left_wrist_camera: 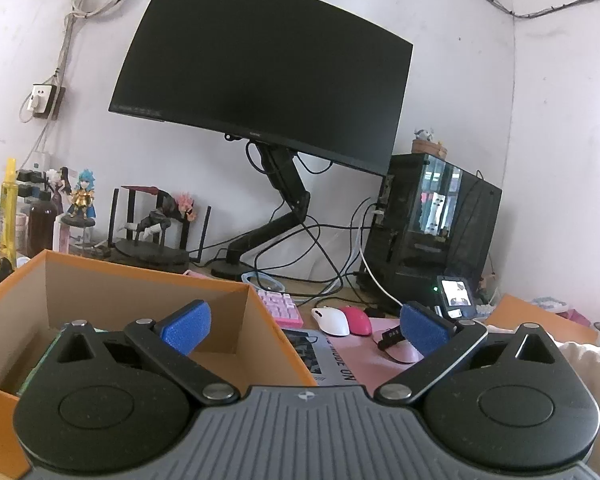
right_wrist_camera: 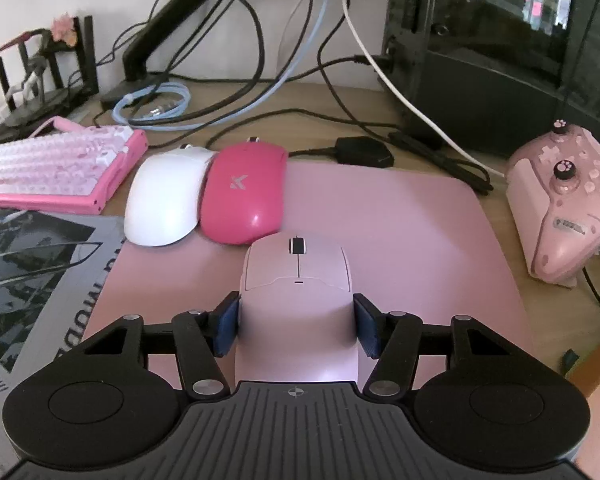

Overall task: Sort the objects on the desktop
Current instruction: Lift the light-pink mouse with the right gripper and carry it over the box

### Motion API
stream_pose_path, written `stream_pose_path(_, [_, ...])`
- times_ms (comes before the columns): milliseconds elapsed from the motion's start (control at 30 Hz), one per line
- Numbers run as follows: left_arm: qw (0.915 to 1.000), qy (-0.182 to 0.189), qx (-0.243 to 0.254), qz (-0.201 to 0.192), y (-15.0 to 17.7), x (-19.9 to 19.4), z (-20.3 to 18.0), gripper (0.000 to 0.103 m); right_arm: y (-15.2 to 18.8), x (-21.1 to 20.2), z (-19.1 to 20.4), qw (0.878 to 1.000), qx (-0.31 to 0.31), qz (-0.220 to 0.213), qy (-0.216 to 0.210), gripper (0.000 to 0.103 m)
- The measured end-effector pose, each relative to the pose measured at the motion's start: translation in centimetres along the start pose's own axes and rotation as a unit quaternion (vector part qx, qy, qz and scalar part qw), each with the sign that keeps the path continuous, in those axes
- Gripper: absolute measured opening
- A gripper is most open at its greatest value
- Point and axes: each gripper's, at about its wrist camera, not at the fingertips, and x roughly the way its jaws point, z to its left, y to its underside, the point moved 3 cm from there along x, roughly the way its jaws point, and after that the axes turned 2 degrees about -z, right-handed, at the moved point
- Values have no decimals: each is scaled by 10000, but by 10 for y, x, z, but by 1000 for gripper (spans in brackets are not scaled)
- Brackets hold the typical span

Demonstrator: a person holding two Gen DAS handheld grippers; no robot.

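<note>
Pale-pink mouse (right_wrist_camera: 296,280) points lengthwise away, between right gripper (right_wrist_camera: 296,326) fingers.

My left gripper (left_wrist_camera: 304,326) is held up in the air, pointing forward and level; its two fingers are spread wide apart; the blue pads (left_wrist_camera: 186,324) face each other across a big gap, and nothing sits between them; they touch nothing. My right gripper (right_wrist_camera: 298,326) is held low and tips down a little; its fingers are pulled in close; the blue pads (right_wrist_camera: 228,326) sit right at the two sides of the pale pink mouse (right_wrist_camera: 296,300); the left pad touches it; I cannot tell if the right pad does.
</note>
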Motion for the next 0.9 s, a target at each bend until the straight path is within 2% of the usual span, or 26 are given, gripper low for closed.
stream_pose_path(267, [10000, -45, -10, -69, -1, -8, 4, 103, -5, -50, 25, 9984, -140, -335, -424, 61])
stream_pose_path(467, [9999, -78, -43, -123, -2, -17, 9, 103, -19, -111, 85, 9897, -617, -725, -1073, 61])
stream_pose_path(667, [9996, -193, -55, -191, -2, -33, 18, 103, -33, -173, 149, 9722, -1106, -1118, -1733, 61])
stream_pose_path(767, [9993, -293, -62, -203, -2, -41, 24, 103, -43, -204, 186, 9593, -1395, -1266, -2103, 61])
stream_pose_path(900, [9986, -449, -72, -251, -3, -51, 33, 103, -43, -222, 241, 9416, -1860, -1297, -2491, 61])
